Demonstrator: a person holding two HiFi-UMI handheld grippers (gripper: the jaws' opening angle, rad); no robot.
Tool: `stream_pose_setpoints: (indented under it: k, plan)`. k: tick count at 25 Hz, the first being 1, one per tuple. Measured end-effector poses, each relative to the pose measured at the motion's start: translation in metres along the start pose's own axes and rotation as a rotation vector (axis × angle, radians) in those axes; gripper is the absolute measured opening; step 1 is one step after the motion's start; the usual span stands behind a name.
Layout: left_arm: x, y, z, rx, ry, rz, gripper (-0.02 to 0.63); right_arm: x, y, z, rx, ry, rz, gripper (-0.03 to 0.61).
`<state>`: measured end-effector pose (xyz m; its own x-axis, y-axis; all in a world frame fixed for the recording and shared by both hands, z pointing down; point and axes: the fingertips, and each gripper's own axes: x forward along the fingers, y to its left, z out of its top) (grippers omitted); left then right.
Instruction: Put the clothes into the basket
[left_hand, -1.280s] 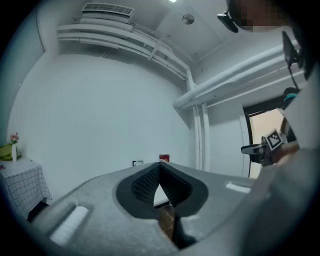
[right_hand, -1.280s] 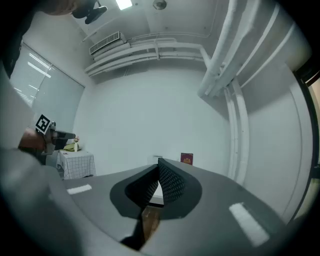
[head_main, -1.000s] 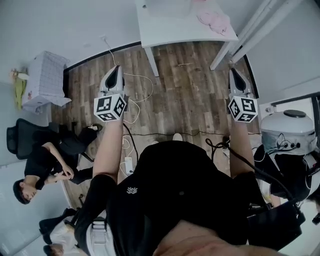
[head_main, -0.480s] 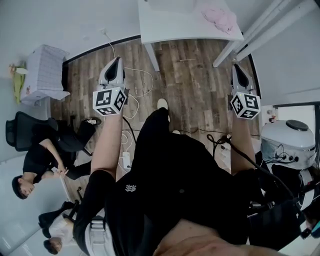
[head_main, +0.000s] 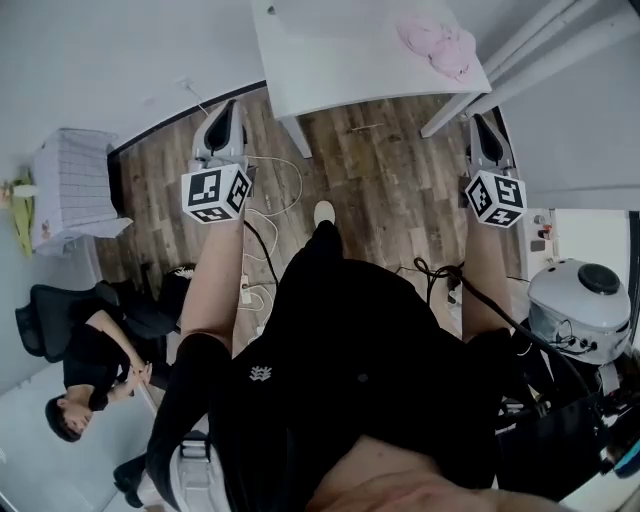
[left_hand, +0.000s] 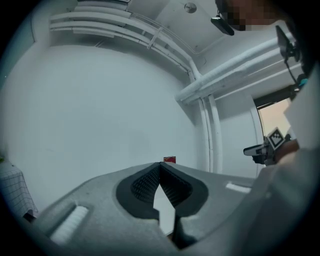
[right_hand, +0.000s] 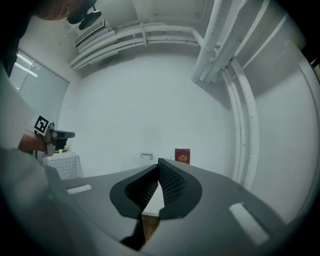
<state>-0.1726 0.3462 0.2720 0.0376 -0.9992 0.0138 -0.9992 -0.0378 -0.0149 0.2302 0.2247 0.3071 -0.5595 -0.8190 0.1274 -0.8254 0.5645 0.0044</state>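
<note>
Far left, the white grid-sided basket (head_main: 70, 182) sits on the wooden floor (head_main: 380, 170) by the wall, with a seated person (head_main: 88, 365) below it in the head view, and none of that is in play yet. Now the left gripper (head_main: 232, 112): held out level, jaws pressed together at the tips, nothing between them. And here's the change — the person has stepped forward in the last second, so the white bench (head_main: 340, 55) has swung in closer and fills more of the top of the head view. Its near edge is now about level with the gripper tips, where a moment ago there was open floor between. On the bench's right end lies the pink bundle of clothes (head_main: 438, 42), untouched and well apart from the basket across the room. A small red box (right_hand: 182, 156) stands ahead, just beyond the jaw tips in the right gripper view. On to the right gripper (head_main: 482, 128): also near level, jaws closed tip to tip and empty, and it's the nearer one to the pink pile. So I read this as the approach — nothing picked up, nothing in the basket. Those jaws will have to open before anything gets grabbed, and then comes a carry leftward to the basket.
</note>
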Motion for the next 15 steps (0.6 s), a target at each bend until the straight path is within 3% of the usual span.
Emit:
stream_pose_setpoints:
  k: [9, 15]
  plan:
    - [0.119, 0.065, -0.003, 0.019, 0.011, -0.07, 0.0, 0.119, -0.004, 0.02, -0.021, 0.036, -0.047, 0.0]
    - [0.18, 0.089, -0.006, 0.007, 0.007, -0.11, 0.0, 0.167, -0.009, 0.03, -0.018, 0.029, -0.095, 0.0]
